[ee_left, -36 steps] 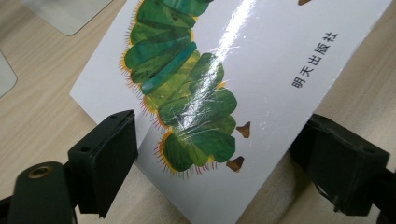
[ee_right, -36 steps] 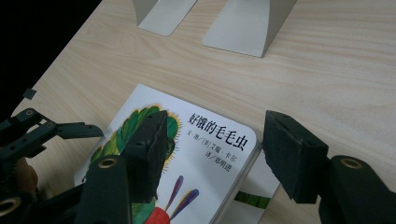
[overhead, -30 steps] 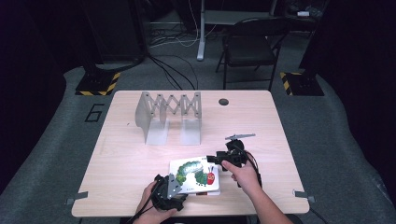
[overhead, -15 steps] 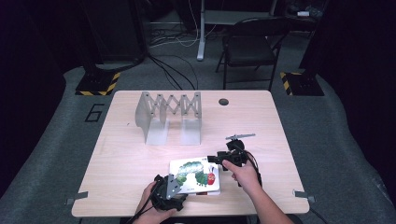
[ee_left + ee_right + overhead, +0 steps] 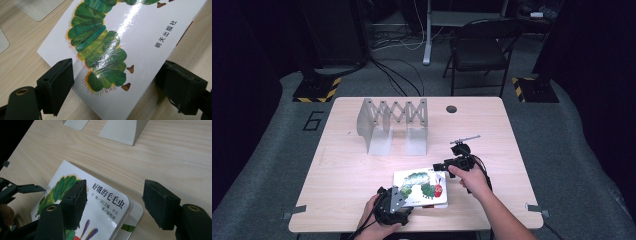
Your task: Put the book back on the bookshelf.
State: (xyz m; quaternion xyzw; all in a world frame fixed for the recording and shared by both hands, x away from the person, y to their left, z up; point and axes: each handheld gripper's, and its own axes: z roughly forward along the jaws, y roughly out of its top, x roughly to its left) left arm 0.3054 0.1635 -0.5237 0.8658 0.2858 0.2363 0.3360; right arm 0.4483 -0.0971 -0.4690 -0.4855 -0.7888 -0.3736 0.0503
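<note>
Book (image 5: 422, 186) sits at the near edge of the table (image 5: 342, 165), same spot as a second ago; cover with the green caterpillar faces up, lying flat. Both hands barely moved across the three high-view frames, no real change in pose.

Left gripper (image 5: 117, 85): jaws spread wide, straddling the book's near corner, one jaw off each side of it. Looks like neither jaw pinches the cover; contact with the edges can't be told.

Right gripper (image 5: 115, 202): jaws also spread wide, hovering over the book's rounded far-right corner. One jaw is above the cover by the printed title, the other over bare wood just beside the book. Nothing gripped.

Room: metal accordion rack (image 5: 393, 120) stands well apart toward the far side, with open wood between it and the book. Small dark round spot (image 5: 451, 109) near the far edge. Right half of the table is bare wood past the right hand (image 5: 472, 179).
</note>
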